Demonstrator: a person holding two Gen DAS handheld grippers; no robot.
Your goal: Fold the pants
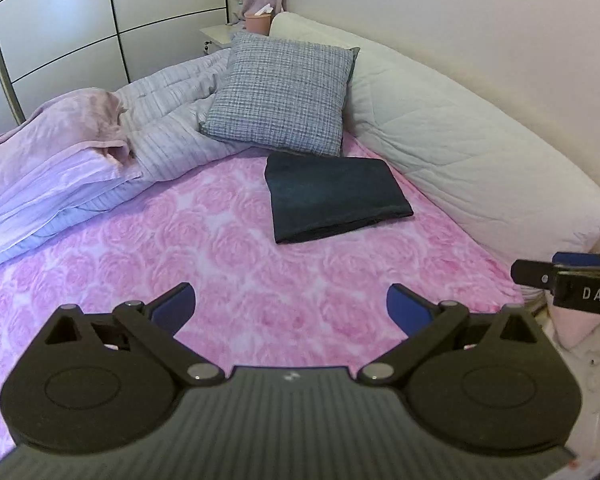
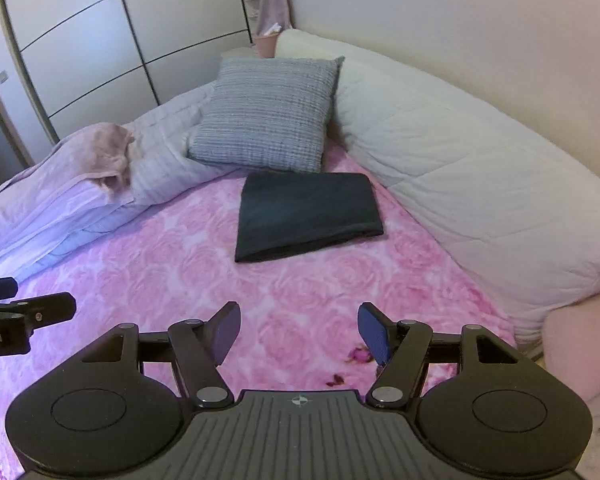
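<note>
The pants [image 1: 336,196] are seen folded into a compact dark rectangle, lying flat on the pink rose-patterned bed cover [image 1: 236,280]. They are placed well ahead of the left gripper [image 1: 291,306] and slightly to its right, and ahead of the right gripper [image 2: 299,332], a little to its left. Neither gripper is in contact with them.

The left gripper is held with its blue-padded fingers spread wide, and nothing is seen between them but the cover below. The right gripper is held partly open, its fingers closer together than those of the left, and nothing is gripped there either. Each gripper is caught at the edge of the other's view, so the two are placed side by side and apart.

Just beyond the pants, a grey checked cushion [image 1: 284,92] is propped, its lower edge near their far side. To the right of both grippers, a white quilted bolster [image 1: 460,152] is laid along the wall. To the left and further ahead, a striped duvet [image 1: 100,168] is bunched up, with a pale pink garment [image 1: 88,116] draped over it. Behind these, a white wardrobe [image 1: 80,20] is seen.
</note>
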